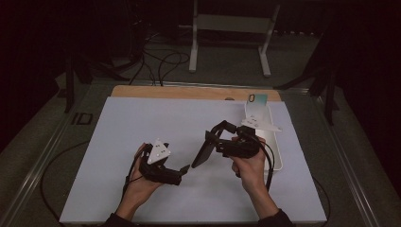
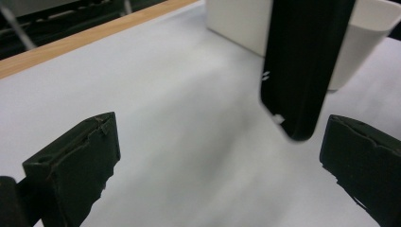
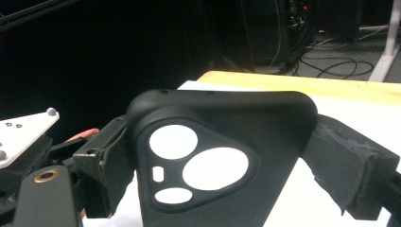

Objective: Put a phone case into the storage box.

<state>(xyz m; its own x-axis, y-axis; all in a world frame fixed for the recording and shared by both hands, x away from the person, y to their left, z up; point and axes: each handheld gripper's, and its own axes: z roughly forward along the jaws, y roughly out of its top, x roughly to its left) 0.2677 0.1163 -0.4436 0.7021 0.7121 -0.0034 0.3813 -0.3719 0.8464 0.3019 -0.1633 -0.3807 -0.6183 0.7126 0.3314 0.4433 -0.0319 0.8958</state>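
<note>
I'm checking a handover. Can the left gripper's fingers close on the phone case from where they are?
Probably yes. The left gripper is open, and the black phone case, held by the right gripper, hangs just ahead of its fingers with nothing between; its lower tip is near the right finger.

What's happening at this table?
A person holds a gripper in each hand over a white mat. The right gripper clamps a black phone case and holds it above the mat. The left gripper sits open just below the case's lower end. A white bin stands at the mat's right.
</note>
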